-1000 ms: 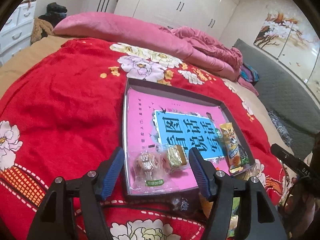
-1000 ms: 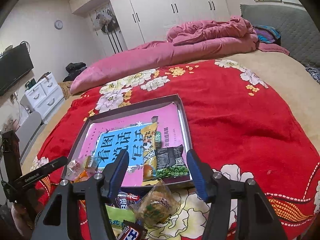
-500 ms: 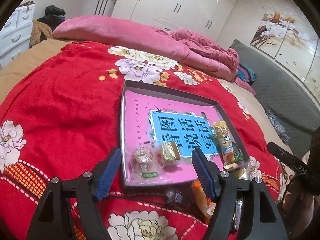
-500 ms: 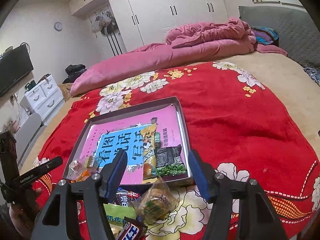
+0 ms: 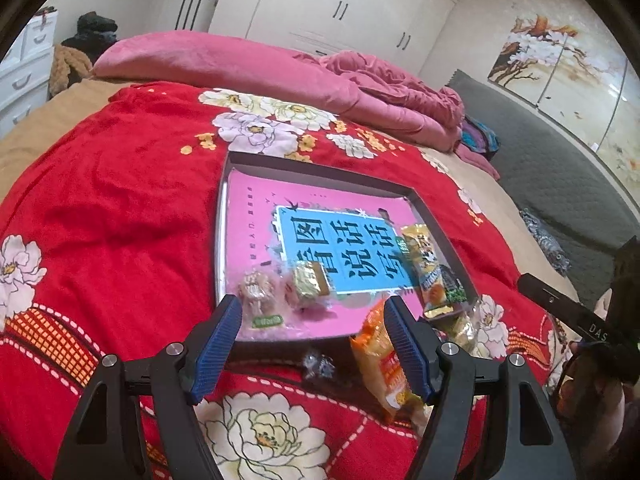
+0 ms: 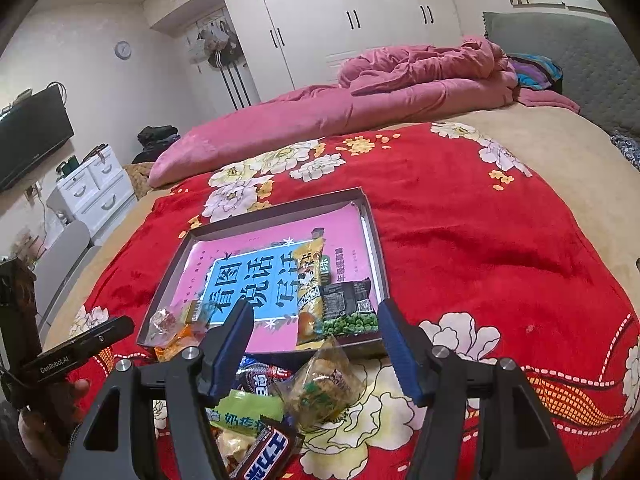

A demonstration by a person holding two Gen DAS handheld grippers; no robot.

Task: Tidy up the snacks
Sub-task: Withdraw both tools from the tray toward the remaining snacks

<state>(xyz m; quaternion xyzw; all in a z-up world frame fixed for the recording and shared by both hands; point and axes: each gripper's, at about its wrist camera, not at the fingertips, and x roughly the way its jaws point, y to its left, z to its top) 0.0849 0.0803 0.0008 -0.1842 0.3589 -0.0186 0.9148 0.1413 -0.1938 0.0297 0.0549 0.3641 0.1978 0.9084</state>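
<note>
My left claw [image 5: 314, 344] hangs tilted down over the near edge of the tray [image 5: 304, 168], its blue pads spread wide and gripping nothing; its jaws have just been opening. Between the pads, farther off, two clear-wrapped sweets lie in the tray's near-left corner: a pale one [image 5: 256, 290] at 11 o'clock from the claw and a gold one [image 5: 310, 282] just beside it at 12. A small twisted candy [image 5: 318, 362] sits on the red blanket [image 5: 100, 216] just outside the tray, below the gap. An orange packet [image 5: 380, 364] lies on the blanket against the inner face of the right pad. At 2 o'clock a yellow stick pack [image 5: 426, 268] lies along the tray's right side.

My right claw [image 6: 314, 346] points down at a similar slant over the loose pile in front of the tray [image 6: 280, 210]. Its jaws have also just been opening, and nothing is pinched between them. Low in the gap a clear pouch [image 6: 324, 388] rests on the blanket, with a green packet [image 6: 248, 412] and a chocolate bar [image 6: 266, 454] at 7 o'clock from it. Beyond, at 12 o'clock, a pea packet [image 6: 350, 306] lies inside the tray just beside the stick pack. At 9 o'clock a hand [image 6: 48, 420] holds the other rig.
</note>
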